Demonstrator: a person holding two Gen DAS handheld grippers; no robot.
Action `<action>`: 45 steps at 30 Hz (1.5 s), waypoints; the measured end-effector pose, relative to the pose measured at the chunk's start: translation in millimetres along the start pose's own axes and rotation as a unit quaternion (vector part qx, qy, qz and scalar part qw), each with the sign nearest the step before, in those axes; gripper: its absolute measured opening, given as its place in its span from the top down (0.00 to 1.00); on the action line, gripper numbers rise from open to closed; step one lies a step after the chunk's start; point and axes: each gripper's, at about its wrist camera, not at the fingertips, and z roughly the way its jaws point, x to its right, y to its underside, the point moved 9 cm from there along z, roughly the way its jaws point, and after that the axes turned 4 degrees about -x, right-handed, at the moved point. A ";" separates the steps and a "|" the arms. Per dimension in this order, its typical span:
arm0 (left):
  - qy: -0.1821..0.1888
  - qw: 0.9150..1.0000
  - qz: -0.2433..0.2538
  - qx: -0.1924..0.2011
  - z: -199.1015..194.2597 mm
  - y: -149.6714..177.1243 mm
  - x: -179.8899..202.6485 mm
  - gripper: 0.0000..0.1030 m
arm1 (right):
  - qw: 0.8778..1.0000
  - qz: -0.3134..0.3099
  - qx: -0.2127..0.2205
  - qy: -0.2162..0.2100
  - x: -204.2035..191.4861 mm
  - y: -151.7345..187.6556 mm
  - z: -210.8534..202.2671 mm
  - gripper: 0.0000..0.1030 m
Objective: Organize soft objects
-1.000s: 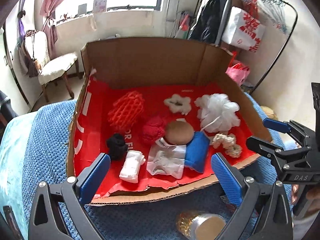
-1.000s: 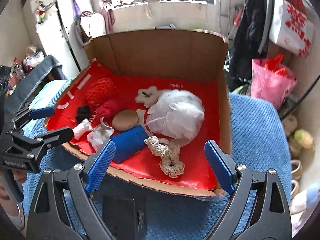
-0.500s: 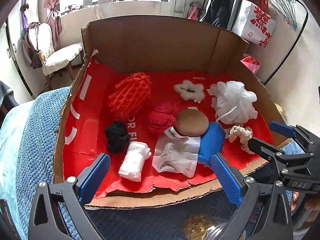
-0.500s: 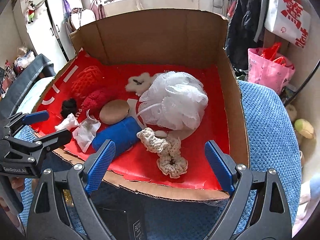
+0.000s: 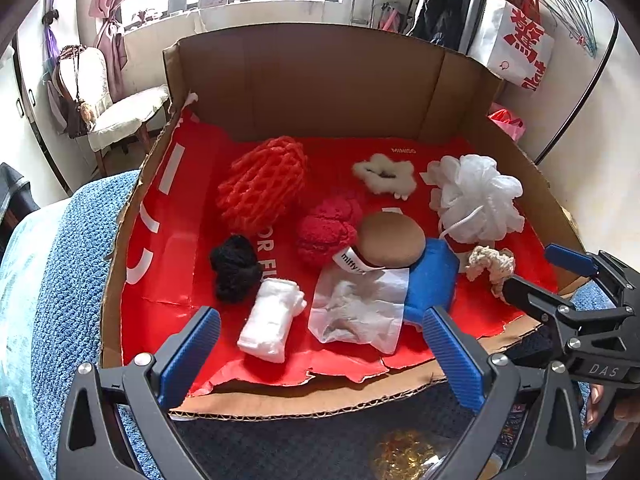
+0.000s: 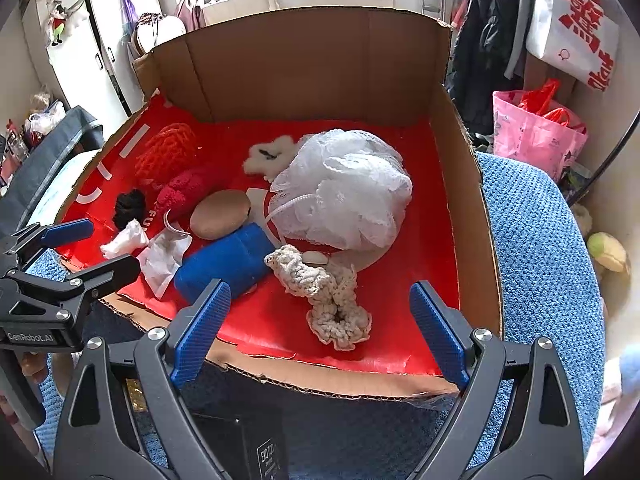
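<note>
Both grippers came lower toward shallow cardboard box with red lining (image 6: 460, 184). Right gripper (image 6: 316, 332) spread wide, empty; cream crocheted scrunchie (image 6: 328, 296) lay straight ahead between fingers, long axis pointing away. Left gripper (image 5: 320, 356) also spread, empty, farther.

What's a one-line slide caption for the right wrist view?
Open right gripper poised at the near edge of a red-lined cardboard box holding a white mesh bath pouf, cream crocheted scrunchie and blue foam roll.
</note>
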 end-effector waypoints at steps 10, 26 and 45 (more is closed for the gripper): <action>-0.001 1.000 0.000 -0.003 3.6 2.0 -1.6 0.00 | 1.000 0.002 0.000 -0.001 0.4 -0.5 -0.1 0.11; 0.001 1.000 -0.003 -0.005 5.2 1.7 -4.6 0.00 | 1.000 0.000 -0.001 0.005 0.8 -1.0 0.8 0.11; 0.004 1.000 0.001 -0.009 6.8 1.6 -2.9 0.00 | 1.000 -0.002 -0.002 0.008 -0.8 -0.7 2.3 0.11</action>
